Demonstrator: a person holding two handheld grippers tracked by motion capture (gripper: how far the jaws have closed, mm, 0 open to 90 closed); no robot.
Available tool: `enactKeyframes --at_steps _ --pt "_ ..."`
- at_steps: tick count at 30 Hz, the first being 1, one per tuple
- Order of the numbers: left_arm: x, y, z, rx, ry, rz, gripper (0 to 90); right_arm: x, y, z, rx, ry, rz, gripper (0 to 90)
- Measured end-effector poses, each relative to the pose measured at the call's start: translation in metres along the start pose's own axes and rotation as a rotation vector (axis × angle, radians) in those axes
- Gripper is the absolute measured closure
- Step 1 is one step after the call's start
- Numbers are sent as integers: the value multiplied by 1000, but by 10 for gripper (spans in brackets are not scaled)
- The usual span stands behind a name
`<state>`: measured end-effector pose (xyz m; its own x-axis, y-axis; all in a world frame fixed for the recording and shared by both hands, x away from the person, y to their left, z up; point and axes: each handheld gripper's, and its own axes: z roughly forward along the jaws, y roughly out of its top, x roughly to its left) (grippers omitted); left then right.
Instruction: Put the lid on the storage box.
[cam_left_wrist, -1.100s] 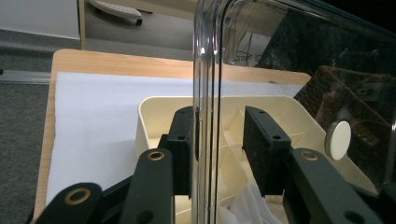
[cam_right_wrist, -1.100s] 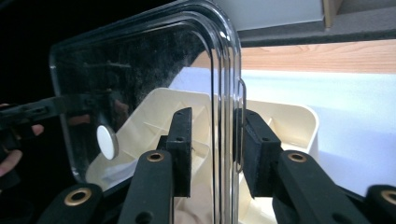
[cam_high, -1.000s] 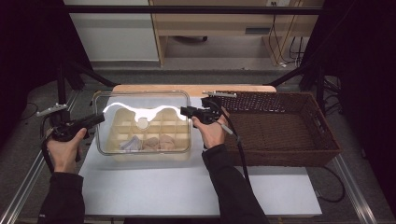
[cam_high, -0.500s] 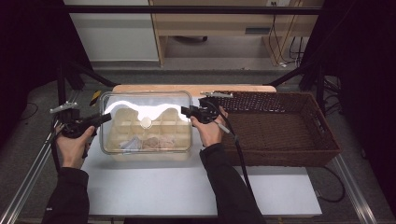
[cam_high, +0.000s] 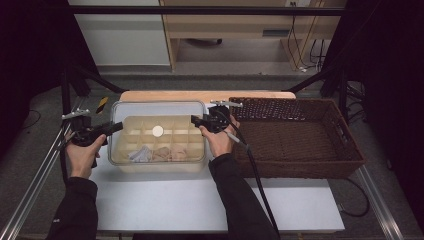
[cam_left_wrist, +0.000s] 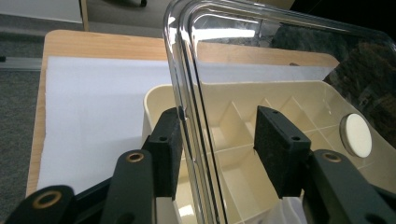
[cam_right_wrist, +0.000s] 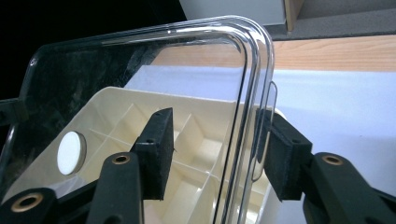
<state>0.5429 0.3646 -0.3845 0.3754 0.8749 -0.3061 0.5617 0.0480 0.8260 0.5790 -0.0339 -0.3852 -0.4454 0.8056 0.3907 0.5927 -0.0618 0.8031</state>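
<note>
Clear lid (cam_high: 157, 131) now sits on the cream divider box (cam_high: 150, 157) on the tabletop (cam_high: 200, 200). Our left gripper (cam_left_wrist: 222, 144) and right gripper (cam_right_wrist: 215, 149) each straddle one lid edge, rim between the jaws; both pairs have just been opening and now stand wide, pads off the plastic. Risk as we see it: pulling back at an angle could let a pad snag the rim and drag the lid askew or lift it off the box.
</note>
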Motion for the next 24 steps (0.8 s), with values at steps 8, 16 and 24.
enactKeyframes --at_steps 8,16,24 --pt "5 -3 8 23 -2 -17 497 -5 -5 12 8 -9 7 449" --pt "13 -6 14 43 -7 -38 486 -7 -10 23 16 -9 15 426" --pt "17 -9 23 64 -9 -47 469 -12 -15 32 31 -18 26 404"
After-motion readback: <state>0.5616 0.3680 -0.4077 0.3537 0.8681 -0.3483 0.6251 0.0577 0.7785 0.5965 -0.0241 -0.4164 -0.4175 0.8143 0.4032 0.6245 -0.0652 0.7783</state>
